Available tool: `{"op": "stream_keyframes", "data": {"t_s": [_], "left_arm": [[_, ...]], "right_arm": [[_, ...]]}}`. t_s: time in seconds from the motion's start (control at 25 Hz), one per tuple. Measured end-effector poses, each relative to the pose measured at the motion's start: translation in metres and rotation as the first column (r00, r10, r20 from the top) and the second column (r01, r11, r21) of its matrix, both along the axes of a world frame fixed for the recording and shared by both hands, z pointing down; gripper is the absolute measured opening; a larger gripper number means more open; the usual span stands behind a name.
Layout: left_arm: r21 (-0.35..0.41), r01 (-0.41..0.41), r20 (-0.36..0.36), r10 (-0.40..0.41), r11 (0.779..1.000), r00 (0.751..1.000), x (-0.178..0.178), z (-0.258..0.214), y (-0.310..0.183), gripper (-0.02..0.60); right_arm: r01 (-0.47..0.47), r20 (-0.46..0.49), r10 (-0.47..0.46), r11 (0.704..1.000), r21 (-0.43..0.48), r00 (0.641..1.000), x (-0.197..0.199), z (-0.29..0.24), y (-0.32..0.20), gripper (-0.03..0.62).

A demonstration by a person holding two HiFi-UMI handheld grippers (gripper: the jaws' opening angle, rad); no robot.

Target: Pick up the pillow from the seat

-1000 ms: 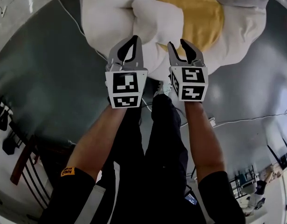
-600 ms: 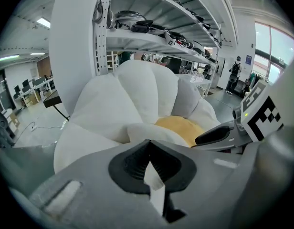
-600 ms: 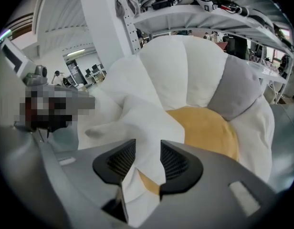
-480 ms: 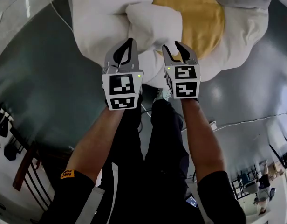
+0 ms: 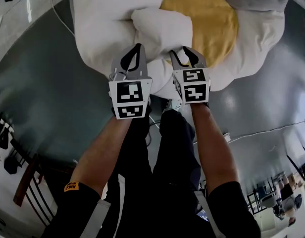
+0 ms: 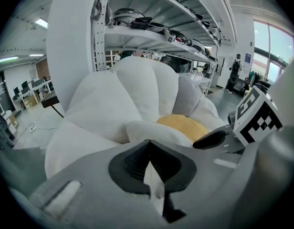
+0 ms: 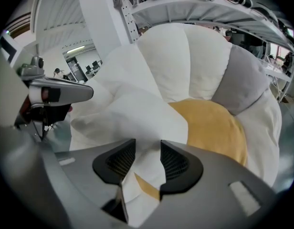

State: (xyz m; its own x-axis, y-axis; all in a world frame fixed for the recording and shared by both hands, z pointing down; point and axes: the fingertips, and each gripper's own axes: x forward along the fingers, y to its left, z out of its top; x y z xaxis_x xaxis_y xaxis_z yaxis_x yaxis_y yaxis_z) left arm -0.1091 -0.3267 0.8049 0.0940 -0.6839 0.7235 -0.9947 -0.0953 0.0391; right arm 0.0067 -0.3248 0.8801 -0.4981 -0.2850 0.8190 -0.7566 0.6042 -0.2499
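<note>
A white pillow (image 5: 160, 28) lies on a flower-shaped seat (image 5: 100, 19) with white petals, one grey petal and a yellow centre (image 5: 214, 19). My left gripper (image 5: 133, 57) hovers at the pillow's near-left edge, its dark fingertips meeting with nothing gripped. In the left gripper view, that gripper (image 6: 148, 144) points at the pillow (image 6: 154, 130). My right gripper (image 5: 186, 57) stands open at the near-right edge. In the right gripper view, pillow fabric (image 7: 137, 113) shows in the gap of that gripper (image 7: 148, 149), and the pads do not press on it.
The seat rests on a dark grey floor (image 5: 38, 83) with thin cables (image 5: 256, 128) trailing across it. A wooden chair (image 5: 24, 177) stands at the lower left. Behind the seat are a white pillar (image 6: 75, 42) and metal shelving (image 6: 152, 32) holding pans.
Both grippers have moved forward, from short of the seat to the pillow's near edge. The right gripper's jaws stand a little wider.
</note>
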Motion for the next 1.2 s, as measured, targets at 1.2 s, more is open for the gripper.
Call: {"op": "stream_keyframes", "data": {"t_s": [1.2], "left_arm": [[0.025,-0.023,0.02,0.022,0.999,1.0,-0.004,-0.094,0.005,0.005]], "right_arm": [[-0.074,-0.041,0.077,0.996,0.052,0.996,0.006,-0.1,0.0,0.018]]}}
